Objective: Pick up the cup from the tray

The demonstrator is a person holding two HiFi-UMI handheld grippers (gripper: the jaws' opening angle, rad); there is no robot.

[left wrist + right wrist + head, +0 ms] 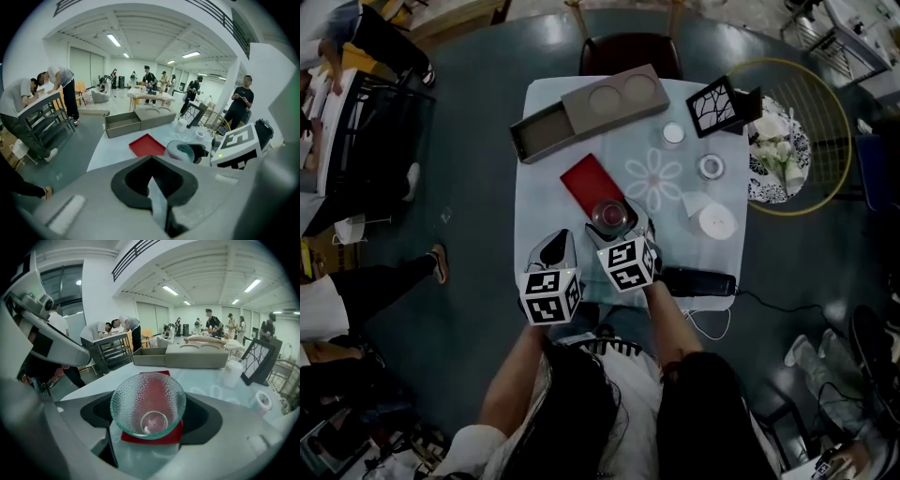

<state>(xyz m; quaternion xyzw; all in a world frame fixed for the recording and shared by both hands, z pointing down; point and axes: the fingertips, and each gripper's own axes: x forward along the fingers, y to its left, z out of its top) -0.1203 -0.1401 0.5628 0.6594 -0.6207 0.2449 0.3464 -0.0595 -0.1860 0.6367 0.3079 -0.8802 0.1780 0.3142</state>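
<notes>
At the right gripper (pixel 151 414), jaws spread wide to either side of the cup (pixel 147 401), with a dark gap between the glass and each jaw, so no pinch on it. Between those jaws only that cup: clear dimpled glass, upright, on the near end of the red tray (pixel 164 436). From the head view, low over the near middle of the table (pixel 544 187), marker cube toward the person.

Just beside it, the left gripper (pixel 154 182), jaws drawn together with only a thin pale sliver between them and nothing held. Tip short of the tray, angled down at bare tabletop.

Beyond the tray, along the far edge, a long grey box (pixel 581 112), one end open, the other topped with two round hollows. Right of that, a black frame (pixel 712 105) with a white branching pattern. Nearer, down the right half of the table, a small white pot (pixel 673 134), a small roll (pixel 711 167) and a white disc (pixel 717 222), all well apart from the cup. At the near right edge, a flat black device (pixel 698 281) with a cable trailing off.

Past the far side, a dark red chair (pixel 630 52). Off to the right, a yellow-rimmed wire stand (pixel 825 103) with white flowers (pixel 773 141).
</notes>
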